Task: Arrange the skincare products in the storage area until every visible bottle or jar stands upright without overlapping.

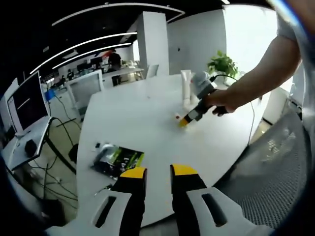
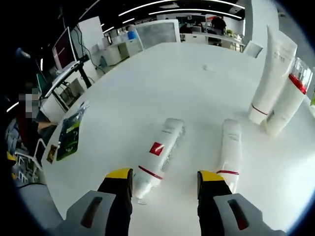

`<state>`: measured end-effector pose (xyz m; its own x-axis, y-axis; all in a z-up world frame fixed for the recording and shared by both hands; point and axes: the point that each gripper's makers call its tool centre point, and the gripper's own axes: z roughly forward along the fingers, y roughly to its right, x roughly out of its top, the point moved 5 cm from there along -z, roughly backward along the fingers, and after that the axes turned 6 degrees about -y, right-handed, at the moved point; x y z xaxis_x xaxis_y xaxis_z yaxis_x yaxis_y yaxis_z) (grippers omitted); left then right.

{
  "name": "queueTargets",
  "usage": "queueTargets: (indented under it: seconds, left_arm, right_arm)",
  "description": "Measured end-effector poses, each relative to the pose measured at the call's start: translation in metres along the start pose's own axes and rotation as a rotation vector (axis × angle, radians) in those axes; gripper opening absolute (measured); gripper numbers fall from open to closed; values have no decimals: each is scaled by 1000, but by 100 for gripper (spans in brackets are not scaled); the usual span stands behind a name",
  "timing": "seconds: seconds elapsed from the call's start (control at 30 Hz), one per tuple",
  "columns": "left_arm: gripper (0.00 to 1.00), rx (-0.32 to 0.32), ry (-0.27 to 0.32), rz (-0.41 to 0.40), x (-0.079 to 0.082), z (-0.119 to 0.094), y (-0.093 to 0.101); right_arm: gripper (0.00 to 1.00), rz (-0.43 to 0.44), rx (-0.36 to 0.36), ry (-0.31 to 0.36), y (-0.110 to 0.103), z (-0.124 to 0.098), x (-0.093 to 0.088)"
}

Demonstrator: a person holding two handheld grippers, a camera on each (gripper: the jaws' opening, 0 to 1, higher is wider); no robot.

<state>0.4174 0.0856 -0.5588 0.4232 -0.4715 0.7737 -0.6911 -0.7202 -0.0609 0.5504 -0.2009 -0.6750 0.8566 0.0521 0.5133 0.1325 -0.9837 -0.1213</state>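
Lying flat on the white counter [image 2: 162,88], two white tubes [image 2: 156,156] [image 2: 229,153]; two more [image 2: 269,73] [image 2: 289,98] upright beyond. Right tongs [image 2: 165,183] apart, low before them; left tongs [image 1: 157,178] slightly apart, held back.

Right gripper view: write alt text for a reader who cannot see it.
Two white tubes lie flat on a white table just ahead of the open right hand-held gripper. Two more tubes stand upright at right; a green packet lies at left.

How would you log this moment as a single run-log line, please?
right gripper: open, over lying tubes | left gripper: open, idle | upright tubes: two
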Motion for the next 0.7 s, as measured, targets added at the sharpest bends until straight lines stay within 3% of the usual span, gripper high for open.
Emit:
queueTargets:
  seconds: [0.1,0.17,0.47,0.53,0.7]
  left_arm:
    - [16,3,-4,3,0,0,0]
    - [16,7,-3,-3,0,0,-1]
    - [15,16,-24,4,-3,1,-2]
    - [14,17,-28,3,-4,1,-3]
    - [13,20,-37,7,-5,1,-3]
  right_arm:
    - [44,-22,3,-22,-3,3,0]
    - [36,-66,2,-67,-3,5,-4]
    - [26,-118,-7,-63,1,6,-2]
    - [24,-203,-22,-73,3,7,-4]
    - [18,-310,1,-83,3,7,-7]
